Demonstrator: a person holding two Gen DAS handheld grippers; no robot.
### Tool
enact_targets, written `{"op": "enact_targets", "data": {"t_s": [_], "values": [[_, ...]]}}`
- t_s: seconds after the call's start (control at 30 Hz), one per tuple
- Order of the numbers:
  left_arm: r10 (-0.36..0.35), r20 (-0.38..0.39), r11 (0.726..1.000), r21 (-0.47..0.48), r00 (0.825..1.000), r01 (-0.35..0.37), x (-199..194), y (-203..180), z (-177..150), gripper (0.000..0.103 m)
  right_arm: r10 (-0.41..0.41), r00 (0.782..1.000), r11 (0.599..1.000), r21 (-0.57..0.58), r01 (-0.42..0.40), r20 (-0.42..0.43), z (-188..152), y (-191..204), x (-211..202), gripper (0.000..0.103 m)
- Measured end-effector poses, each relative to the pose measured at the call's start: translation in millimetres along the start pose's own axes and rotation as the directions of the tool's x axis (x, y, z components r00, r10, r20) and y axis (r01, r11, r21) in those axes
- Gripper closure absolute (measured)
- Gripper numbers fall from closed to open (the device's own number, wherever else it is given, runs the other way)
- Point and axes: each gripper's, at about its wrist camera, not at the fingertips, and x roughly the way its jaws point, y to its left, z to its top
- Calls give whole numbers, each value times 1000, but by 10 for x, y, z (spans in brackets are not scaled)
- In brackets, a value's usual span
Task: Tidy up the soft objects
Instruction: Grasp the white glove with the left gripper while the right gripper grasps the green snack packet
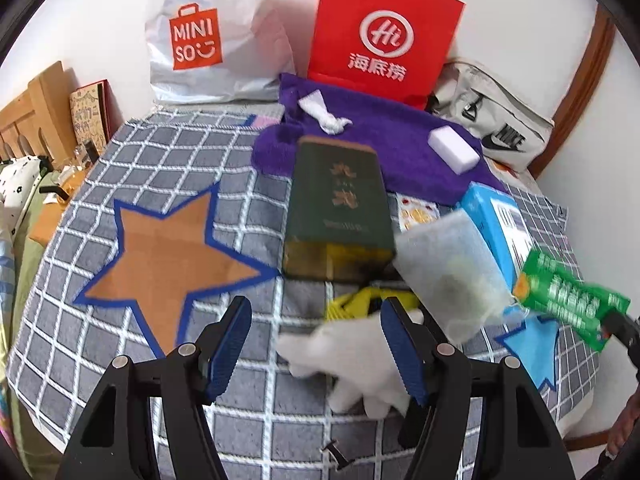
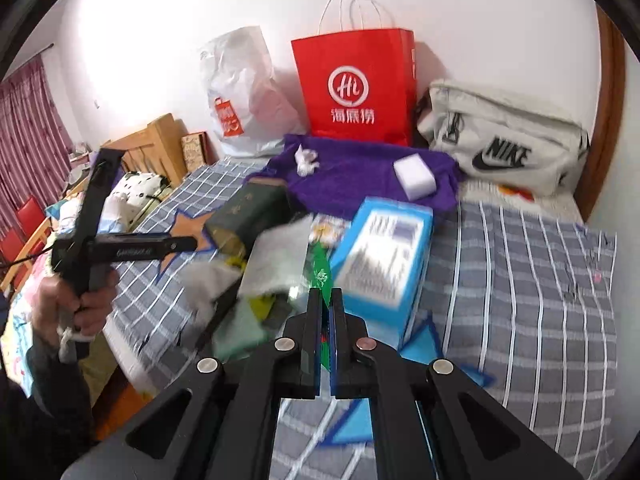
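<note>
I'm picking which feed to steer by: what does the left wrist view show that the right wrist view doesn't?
Left only: a white cloth between the open left tongs, and the whole brown star. Right only: the right tongs shut on a green packet, plus the curtain. Both: red bag, purple towel, blue box.

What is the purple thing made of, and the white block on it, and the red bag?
The purple towel looks like fluffy cloth: fuzzy, matte pile. The white block seems to be sponge foam, with smooth, dull, sharp-edged faces. The red bag looks like stiff paper: flat creased sides, slight sheen.
</note>
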Motion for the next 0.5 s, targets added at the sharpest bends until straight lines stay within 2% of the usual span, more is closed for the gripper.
{"op": "enact_targets", "data": {"t_s": [0.2,0.3,0.43,0.5], "values": [[-10,-18,999,34,1000,11,67,-157,-190,38,17,998,998,64,-13,-59,-392,-110,94,100],[-23,-20,999,48,1000,23,82,-208,-236,38,-4,996,996,93,13,-93,-525,-221,237,100],[-65,15,994,95,998,63,-1,-306,-251,38,-46,990,994,94,58,-132,-630,-338,332,90],[-47,21,995,92,999,45,2,-313,-241,38,-70,987,994,76,81,-144,-677,-376,347,81]]}}
